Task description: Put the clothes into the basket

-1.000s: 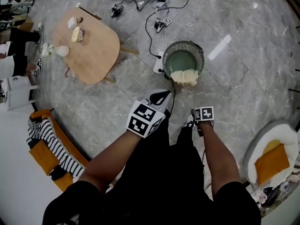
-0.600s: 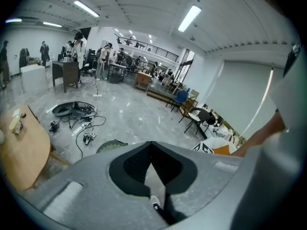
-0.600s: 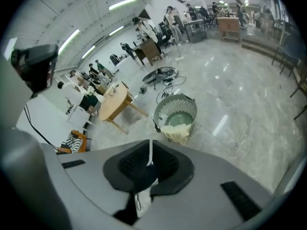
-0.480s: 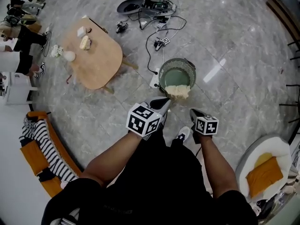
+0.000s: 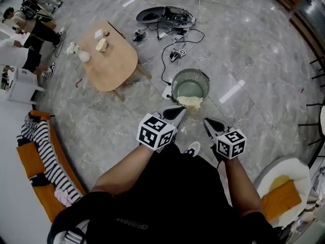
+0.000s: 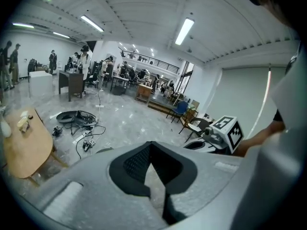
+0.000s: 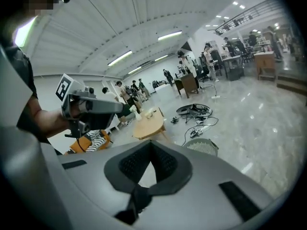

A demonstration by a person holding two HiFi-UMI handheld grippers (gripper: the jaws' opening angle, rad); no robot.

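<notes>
Left gripper (image 5: 181, 110) and right gripper (image 5: 207, 122): jaws together, empty, the right's just closed. Cream garment (image 5: 190, 102) drapes over basket (image 5: 174, 83) rim; striped clothes (image 5: 44, 147) on sofa (image 5: 29, 160) remain outstanding.

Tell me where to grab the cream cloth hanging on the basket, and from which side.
Grip the cream cloth at the bunched fold draped over the near rim of the basket, coming down from above on the person's side. That fold rests on the rim, so it probably sits raised and open to a pinch there.
</notes>
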